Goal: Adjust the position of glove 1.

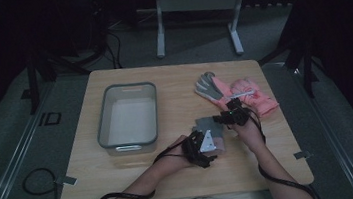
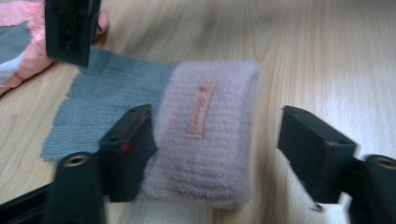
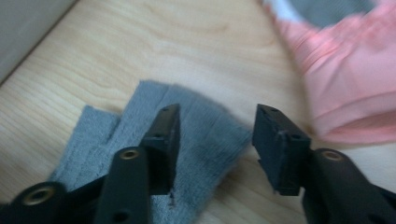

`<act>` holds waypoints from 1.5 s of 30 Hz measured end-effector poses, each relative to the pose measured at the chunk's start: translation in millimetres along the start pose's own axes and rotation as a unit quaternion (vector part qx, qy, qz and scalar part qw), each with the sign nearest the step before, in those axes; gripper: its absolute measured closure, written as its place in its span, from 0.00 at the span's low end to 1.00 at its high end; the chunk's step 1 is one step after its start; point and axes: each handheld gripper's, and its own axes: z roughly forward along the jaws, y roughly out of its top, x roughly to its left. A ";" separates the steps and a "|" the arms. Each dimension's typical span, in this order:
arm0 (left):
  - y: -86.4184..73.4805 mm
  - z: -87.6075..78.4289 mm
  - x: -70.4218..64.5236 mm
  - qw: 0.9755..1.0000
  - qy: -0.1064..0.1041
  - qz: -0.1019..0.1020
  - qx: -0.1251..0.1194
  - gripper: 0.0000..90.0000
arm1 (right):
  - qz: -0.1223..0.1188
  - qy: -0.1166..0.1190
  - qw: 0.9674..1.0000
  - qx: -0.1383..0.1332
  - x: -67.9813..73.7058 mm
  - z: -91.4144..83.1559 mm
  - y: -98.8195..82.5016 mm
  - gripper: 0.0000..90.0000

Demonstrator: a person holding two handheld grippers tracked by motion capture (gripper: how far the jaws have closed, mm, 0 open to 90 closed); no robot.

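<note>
Forearms angled inward over the surface (image 1: pixel 123 181), left tongs (image 2: pixel 215 140) apart astride the grey-pink glove's (image 2: pixel 205 135) cuff, right tongs (image 3: pixel 215 140) apart above its grey fingers.

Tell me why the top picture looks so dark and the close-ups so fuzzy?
High view: dim room, black surroundings, only the table faintly lit. Left gripper view: bright, but the cuff and right edge smear with motion blur. Right gripper view: the pink glove is soft, out of focus.
</note>
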 end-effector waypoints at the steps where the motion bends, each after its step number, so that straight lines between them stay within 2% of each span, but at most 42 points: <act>1: -0.5 1.2 -0.5 1.000 0.002 0.003 0.003 0.32 | 0.004 0.003 1.000 0.006 -0.4 3.9 -0.8 0.54; 3: -0.7 2.2 -0.4 1.000 0.001 0.007 0.004 0.34 | 0.008 0.003 1.000 0.013 0.0 9.7 -2.8 0.51; 8: -0.9 3.6 3.2 1.000 0.006 0.015 0.011 0.46 | 0.022 0.001 0.999 0.032 0.9 21.1 -6.9 0.47; 12: -0.7 4.9 4.6 1.000 0.003 0.022 0.014 0.53 | 0.031 0.005 0.999 0.034 0.5 22.0 -7.4 0.47; 17: 0.2 4.2 6.9 0.999 -0.008 0.029 0.018 0.66 | 0.034 0.011 0.999 0.035 1.1 22.1 -7.4 0.51; 18: 0.2 4.2 6.9 0.999 -0.008 0.029 0.018 0.66 | 0.034 0.012 0.999 0.034 1.6 22.4 -7.5 0.51; 19: 0.6 3.6 9.1 0.999 -0.017 0.031 0.020 0.72 | 0.038 0.015 0.999 0.036 2.5 22.6 -7.2 0.54; 22: -0.8 2.9 13.0 0.999 -0.029 0.022 0.018 0.76 | 0.045 0.028 0.998 0.037 3.1 23.8 -6.6 0.59; 26: 0.0 2.8 16.9 0.999 -0.040 0.018 0.022 0.80 | 0.051 0.054 0.996 0.041 5.4 26.9 -5.5 0.71; 27: -0.1 2.6 18.3 0.999 -0.045 0.011 0.021 0.80 | 0.052 0.059 0.996 0.042 6.9 27.4 -5.1 0.75; 29: -0.1 2.6 18.3 0.999 -0.045 0.011 0.021 0.81 | 0.049 0.062 0.996 0.041 8.6 27.7 -4.5 0.77; 30: 0.8 0.9 21.5 0.998 -0.053 0.005 0.024 0.81 | 0.038 0.056 0.997 0.042 11.9 26.1 -2.8 0.79; 32: 2.3 -1.5 28.3 0.997 -0.068 -0.013 0.029 0.82 | 0.036 0.055 0.997 0.038 13.5 24.0 -1.3 0.80; 34: 4.1 -3.6 29.9 0.997 -0.073 -0.018 0.032 0.82 | 0.033 0.057 0.997 0.032 14.5 20.9 0.6 0.81; 36: 6.5 -6.4 31.9 0.997 -0.072 -0.014 0.039 0.82 | 0.030 0.060 0.997 0.025 16.0 16.9 2.9 0.81; 38: 9.4 -11.6 34.9 0.996 -0.073 -0.020 0.036 0.82 | 0.026 0.062 0.998 0.018 18.1 12.9 5.7 0.81; 45: 19.6 -30.6 40.3 0.997 -0.065 -0.005 0.037 0.82 | 0.017 0.066 0.998 -0.005 26.0 -4.1 16.4 0.81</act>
